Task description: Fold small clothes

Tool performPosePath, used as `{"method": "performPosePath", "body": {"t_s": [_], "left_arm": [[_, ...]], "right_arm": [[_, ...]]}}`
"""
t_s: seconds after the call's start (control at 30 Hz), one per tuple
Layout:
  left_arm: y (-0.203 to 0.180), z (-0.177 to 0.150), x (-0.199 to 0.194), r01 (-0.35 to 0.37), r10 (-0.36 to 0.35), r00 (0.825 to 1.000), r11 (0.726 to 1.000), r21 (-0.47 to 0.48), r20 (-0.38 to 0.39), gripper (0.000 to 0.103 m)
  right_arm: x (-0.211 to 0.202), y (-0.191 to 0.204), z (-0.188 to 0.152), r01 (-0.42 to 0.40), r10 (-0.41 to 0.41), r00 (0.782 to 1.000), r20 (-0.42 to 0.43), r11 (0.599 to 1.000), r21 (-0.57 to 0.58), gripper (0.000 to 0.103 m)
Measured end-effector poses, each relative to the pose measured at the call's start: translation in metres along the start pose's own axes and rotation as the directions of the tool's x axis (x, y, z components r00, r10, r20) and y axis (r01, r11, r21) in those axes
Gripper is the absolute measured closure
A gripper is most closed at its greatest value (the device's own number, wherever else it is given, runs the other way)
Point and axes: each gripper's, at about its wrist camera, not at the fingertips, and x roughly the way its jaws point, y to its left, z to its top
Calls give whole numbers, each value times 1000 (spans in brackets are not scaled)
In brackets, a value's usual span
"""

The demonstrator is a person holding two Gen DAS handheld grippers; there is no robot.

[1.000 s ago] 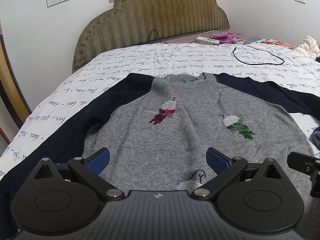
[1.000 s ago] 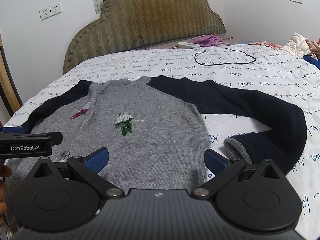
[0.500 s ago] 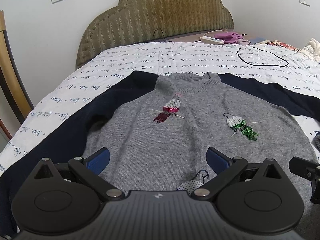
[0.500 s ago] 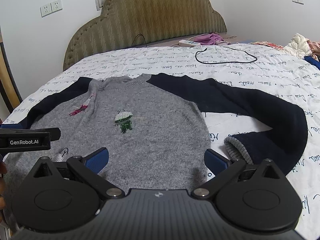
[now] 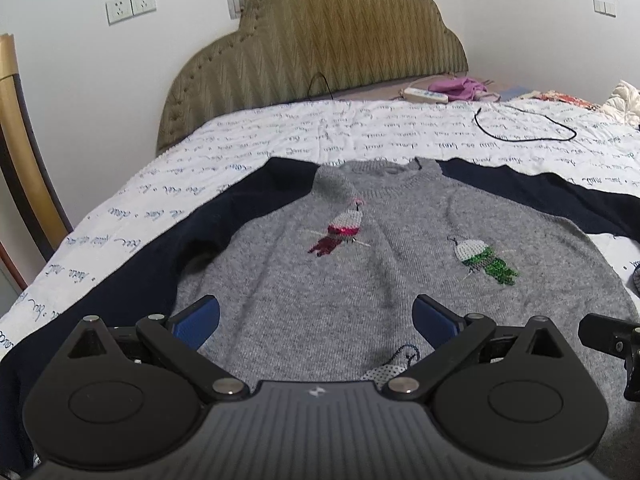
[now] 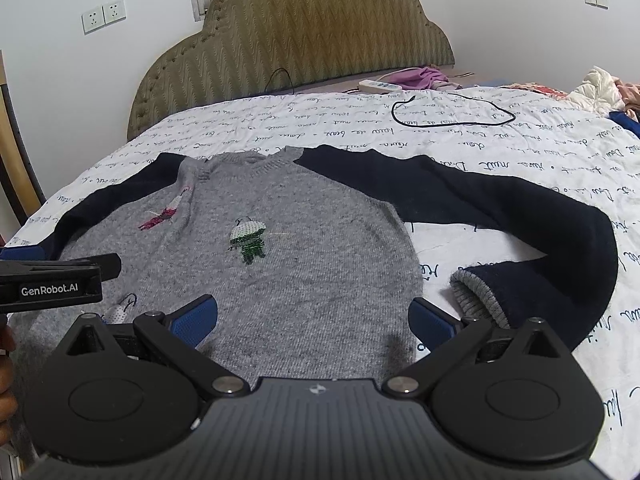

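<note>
— Well, where does the sweater [image 5: 360, 288] lie?

— Flat on the bed [image 5: 280, 136], front side up, neck toward the headboard [image 5: 320, 48]. Its body is grey and its sleeves dark navy; the right sleeve [image 6: 540, 216] curves back on itself, so the grey cuff [image 6: 476, 296] rests just beside the hem.

— And the tongs?

— The left tongs [image 5: 316, 320] are released, blue pads wide apart above the lower part of the sweater, grasping nothing. The right tongs [image 6: 312, 318] are likewise spread wide, over the hem near the cuff.

— Any writing?

— The side of the left tool reads "GenRobot.AI" in the right wrist view. The bed cover [image 6: 440, 148] is printed all over with rows of cursive script, too small to read.

— Any containers?

— None can be made out. A black cable [image 6: 452, 114] lies looped on the cover, and a white power strip [image 6: 378, 86] sits by a purple cloth [image 6: 420, 78] near the headboard.
</note>
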Motion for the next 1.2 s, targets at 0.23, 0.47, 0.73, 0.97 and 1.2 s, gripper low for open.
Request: {"method": "performPosePath", "body": {"t_s": [0.23, 0.47, 0.73, 0.97, 1.2], "left_arm": [[1, -2, 1, 5, -5, 1000, 1000, 2, -8, 0], [0, -3, 2, 1, -1, 1000, 1000, 8, -11, 0], [0, -5, 4, 0, 0, 1000, 1000, 13, -23, 0], [-1, -6, 7, -22, 23, 999, 999, 24, -40, 0], [1, -6, 11, -42, 44, 997, 999, 23, -66, 0]], "right_arm": [[0, 0, 0, -2, 2, 1000, 1, 1000, -5, 0], [-1, 1, 0, -2, 2, 1000, 1, 1000, -5, 0], [-1, 1, 0, 0, 0, 1000, 2, 1000, -2, 0], [-1, 1, 0, -1, 1, 1000, 1, 1000, -2, 0], [-1, 1, -1, -1, 1, 1000, 4, 1000, 0, 0]]}}
